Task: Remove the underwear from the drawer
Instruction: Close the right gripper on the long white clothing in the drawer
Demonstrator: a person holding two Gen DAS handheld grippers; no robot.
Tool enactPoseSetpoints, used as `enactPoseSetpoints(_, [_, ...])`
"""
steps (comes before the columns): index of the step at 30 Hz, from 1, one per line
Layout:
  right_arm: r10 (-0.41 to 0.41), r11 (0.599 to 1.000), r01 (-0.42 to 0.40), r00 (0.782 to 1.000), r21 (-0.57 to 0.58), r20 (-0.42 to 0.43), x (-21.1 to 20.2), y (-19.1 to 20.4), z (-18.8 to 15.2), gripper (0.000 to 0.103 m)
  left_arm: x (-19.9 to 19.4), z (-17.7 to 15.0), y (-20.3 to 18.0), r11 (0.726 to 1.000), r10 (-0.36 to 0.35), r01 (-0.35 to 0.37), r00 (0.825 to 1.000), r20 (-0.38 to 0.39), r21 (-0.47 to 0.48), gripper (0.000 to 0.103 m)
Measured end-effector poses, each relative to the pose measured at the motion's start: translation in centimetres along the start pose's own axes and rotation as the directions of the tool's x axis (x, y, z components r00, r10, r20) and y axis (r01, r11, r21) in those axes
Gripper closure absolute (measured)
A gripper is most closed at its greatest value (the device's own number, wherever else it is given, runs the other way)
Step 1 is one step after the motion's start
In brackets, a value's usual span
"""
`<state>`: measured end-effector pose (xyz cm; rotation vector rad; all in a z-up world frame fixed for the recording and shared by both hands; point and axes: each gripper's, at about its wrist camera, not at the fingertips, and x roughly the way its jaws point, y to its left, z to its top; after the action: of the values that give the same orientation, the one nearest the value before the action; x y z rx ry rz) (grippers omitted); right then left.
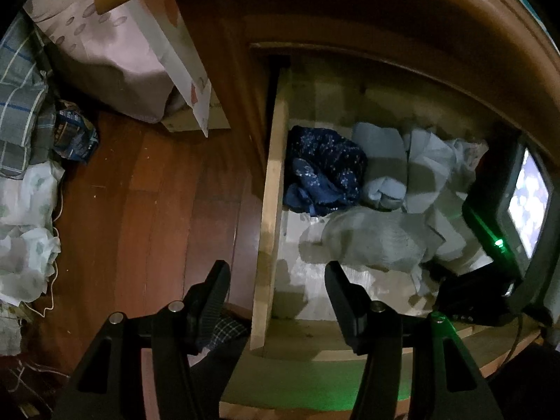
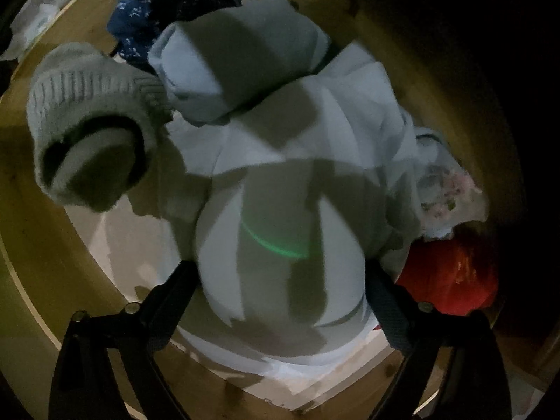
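Both pairs of jaws stand apart: our left gripper [image 1: 276, 280] hangs empty above the drawer's [image 1: 271, 189] near side wall, while our right gripper [image 2: 280, 280] points down into the drawer with its fingers either side of a pale blue folded garment [image 2: 280, 217]. Whether the pads already press on the cloth we cannot tell; they look just beside it. We take this pale bundle for the underwear, lying in the middle of the drawer with a second pale blue roll [image 2: 238, 59] behind it, a dark blue patterned piece [image 2: 168, 3] further back, a grey knitted item [image 2: 87, 115] on one side and something red [image 2: 451, 280] on the other. Such cloth should be light, soft and limp, so we would pinch a thick fold near the top.
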<state>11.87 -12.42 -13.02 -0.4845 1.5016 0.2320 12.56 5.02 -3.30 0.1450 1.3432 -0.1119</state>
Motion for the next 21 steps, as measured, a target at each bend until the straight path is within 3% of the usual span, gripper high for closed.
enactPoseSetpoints(1, [0.016, 1.000, -0.016, 1.000, 0.006, 0.011, -0.2, -0.1, 0.0, 0.028, 0.1, 0.0, 0.0, 1.000, 0.000, 0.000, 1.000, -0.001, 0.001, 0.045])
enactPoseSetpoints(3, [0.062, 0.998, -0.063, 0.998, 0.026, 0.024, -0.3, 0.1, 0.6, 0.049, 0.2, 0.1, -0.2, 1.000, 0.000, 0.000, 1.000, -0.005, 0.004, 0.045])
enactPoseSetpoints(7, [0.088, 0.995, -0.089, 0.996, 0.040, 0.029, -0.5, -0.1, 0.6, 0.059, 0.5, 0.0, -0.5, 1.000, -0.017, 0.017, 1.000, -0.016, 0.010, 0.045])
enactPoseSetpoints(9, [0.088, 0.995, -0.089, 0.996, 0.048, 0.023, -0.5, -0.3, 0.5, 0.073, 0.7, 0.1, -0.6, 0.999, -0.037, 0.037, 0.999, -0.018, 0.012, 0.045])
enactPoseSetpoints(11, [0.106, 0.992, -0.107, 0.994, 0.065, 0.011, -0.8, -0.6, 0.3, 0.079, 0.9, 0.3, -0.8, 0.999, -0.052, 0.053, 0.998, -0.022, 0.014, 0.045])
enactPoseSetpoints(15, [0.098, 0.993, -0.095, 0.995, 0.076, -0.028, -0.7, -1.0, -1.0, 0.084, 1.3, 0.7, -1.4, 0.994, -0.108, 0.108, 0.993, -0.037, 0.001, 0.045])
enactPoseSetpoints(21, [0.119, 0.985, -0.110, 0.991, 0.136, -0.060, -0.8, -2.6, -3.5, 0.087, 1.6, 1.3, -2.9, 0.995, -0.097, 0.097, 0.995, -0.023, 0.030, 0.045])
